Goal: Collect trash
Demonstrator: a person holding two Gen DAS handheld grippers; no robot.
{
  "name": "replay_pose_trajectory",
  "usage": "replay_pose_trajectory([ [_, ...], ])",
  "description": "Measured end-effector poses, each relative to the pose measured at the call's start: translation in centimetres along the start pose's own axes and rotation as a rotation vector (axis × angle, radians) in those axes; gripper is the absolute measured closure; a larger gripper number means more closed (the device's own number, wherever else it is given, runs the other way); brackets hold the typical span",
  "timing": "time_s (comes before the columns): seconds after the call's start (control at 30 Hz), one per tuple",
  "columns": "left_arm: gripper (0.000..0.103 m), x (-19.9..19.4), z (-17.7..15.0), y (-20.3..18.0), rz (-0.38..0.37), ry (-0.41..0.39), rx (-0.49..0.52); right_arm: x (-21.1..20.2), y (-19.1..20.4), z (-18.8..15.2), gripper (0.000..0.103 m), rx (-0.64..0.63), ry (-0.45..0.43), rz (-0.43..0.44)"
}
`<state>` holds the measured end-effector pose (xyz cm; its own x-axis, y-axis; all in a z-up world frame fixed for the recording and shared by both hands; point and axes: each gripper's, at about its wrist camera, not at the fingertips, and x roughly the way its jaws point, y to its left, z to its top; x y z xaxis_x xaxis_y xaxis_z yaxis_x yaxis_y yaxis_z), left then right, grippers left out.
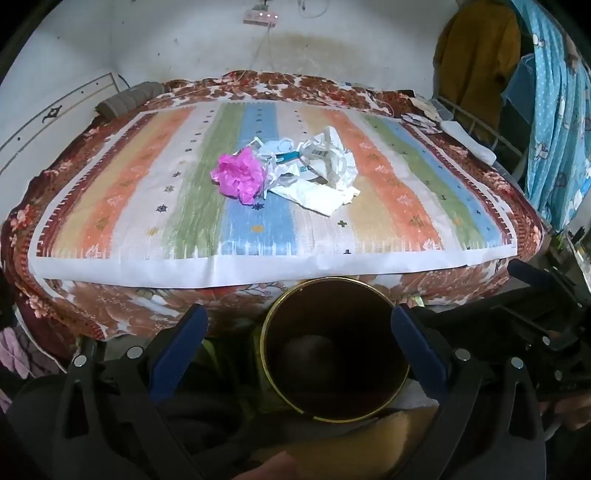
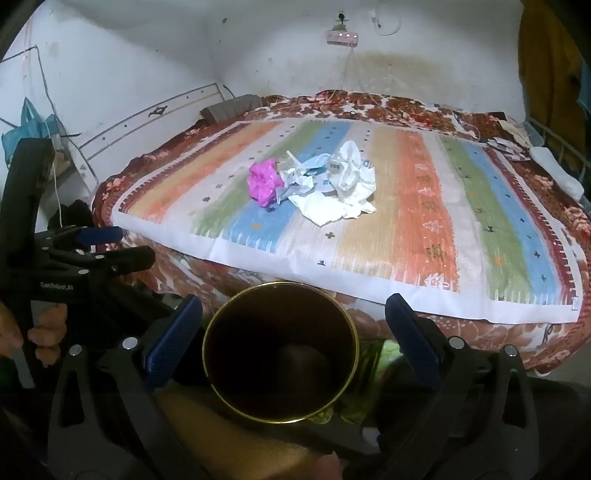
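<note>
Two grippers: both are held low in front of the bed, tilted downward, each with its blue-padded fingers spread wide and nothing between the pads.
Left gripper (image 1: 299, 339): its fingers stand apart on either side of the bin's mouth as seen from its own camera; whether they touch the rim I cannot tell.
Right gripper (image 2: 293, 332): spread the same way, empty, with the bin seen between its fingers.
Bin (image 1: 334, 352): a dark round container with a gold-coloured rim, open at the top, standing just in front of the bed's near edge.
Trash: a heap in the middle of the striped mat (image 1: 388, 206), well apart from the bin.
Pink paper (image 1: 240, 177): crumpled, at the left of the heap, touching the white pieces.
White wrappers (image 1: 321, 173): crumpled paper and plastic with some printing, piled to the right of the pink paper.
Bed (image 1: 110, 306): covered with a brown floral blanket, the mat lying flat on top.
Wall (image 1: 177, 40): white, stained, with a power strip (image 1: 260, 16) above the bed.
</note>
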<state>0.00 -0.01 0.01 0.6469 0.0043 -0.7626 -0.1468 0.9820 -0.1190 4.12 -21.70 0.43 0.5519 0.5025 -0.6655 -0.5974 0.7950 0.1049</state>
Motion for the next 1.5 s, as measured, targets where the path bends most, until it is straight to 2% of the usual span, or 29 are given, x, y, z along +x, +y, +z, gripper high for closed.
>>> replay_pose_trajectory([
  [0.1,0.006,0.0,0.0,0.0,0.0,-0.002,0.002,-0.2,0.1,0.1,0.009,0.003,-0.007,0.002],
  [0.37,0.006,-0.4,0.1,0.8,-0.025,-0.026,-0.03,-0.3,0.9,0.3,0.009,0.01,0.061,0.002],
  [0.57,0.006,-1.0,0.5,1.0,-0.054,-0.023,-0.056,-0.6,1.6,0.9,0.009,-0.001,0.062,-0.01],
  [1.1,0.006,-0.7,0.6,1.1,-0.041,-0.015,-0.059,-1.1,1.8,1.2,0.009,-0.001,0.049,-0.019],
  [1.5,0.006,-0.3,0.5,1.0,-0.063,-0.009,-0.044,-1.1,1.8,1.4,0.009,-0.003,0.049,-0.018],
])
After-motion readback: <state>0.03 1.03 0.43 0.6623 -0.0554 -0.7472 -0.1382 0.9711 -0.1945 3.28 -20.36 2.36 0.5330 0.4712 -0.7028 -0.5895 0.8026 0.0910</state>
